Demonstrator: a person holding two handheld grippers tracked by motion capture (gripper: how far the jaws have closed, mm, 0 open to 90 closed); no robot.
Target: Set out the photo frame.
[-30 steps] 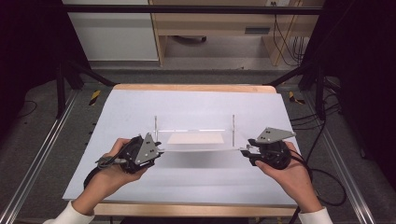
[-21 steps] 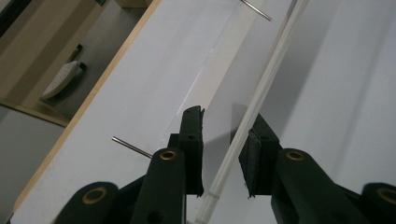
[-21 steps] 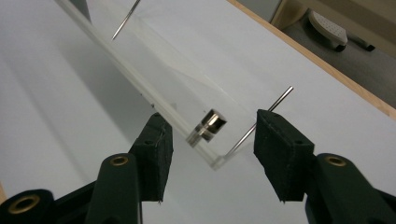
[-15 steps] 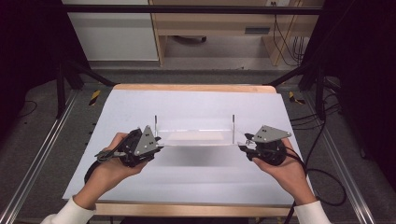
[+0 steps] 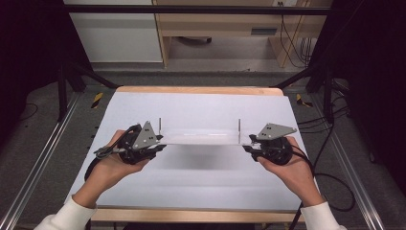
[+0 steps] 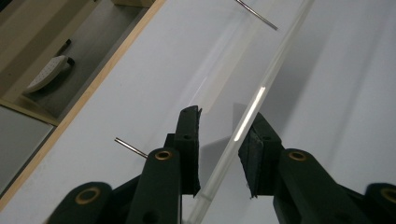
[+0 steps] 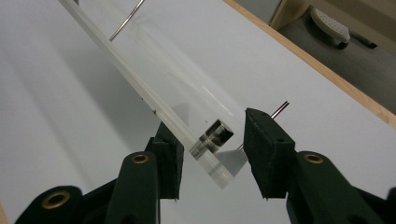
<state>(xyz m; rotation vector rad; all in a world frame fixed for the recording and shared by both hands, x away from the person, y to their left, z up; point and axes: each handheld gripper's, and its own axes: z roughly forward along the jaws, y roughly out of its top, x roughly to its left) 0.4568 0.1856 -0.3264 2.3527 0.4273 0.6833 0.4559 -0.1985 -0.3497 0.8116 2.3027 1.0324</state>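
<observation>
A long clear plate (image 5: pixel 198 136) with two thin upright metal rods (image 5: pixel 159 125) hangs above the white table, casting a shadow under it. My left gripper (image 5: pixel 160 143) is shut on its left end and my right gripper (image 5: pixel 249 145) on its right end. In the left gripper view the plate's bright edge (image 6: pixel 261 88) runs out from between the black jaws of the left gripper (image 6: pixel 222 119), and a rod pokes out behind one jaw. In the right gripper view the plate (image 7: pixel 154 70) ends inside the right gripper (image 7: pixel 208 120), with a small metal fitting (image 7: pixel 215 134) at that end.
The white table top (image 5: pixel 201 191) has a wooden rim (image 5: pixel 198 90) at the far side. Dark frame posts (image 5: pixel 62 86) stand at both sides. Cables (image 5: pixel 330 182) trail off to the right. Pale wooden furniture (image 5: pixel 225 28) stands beyond the table.
Both grippers and the plate between them have moved away from the person and slightly upward. The shadow under the plate now sits further apart from it.
</observation>
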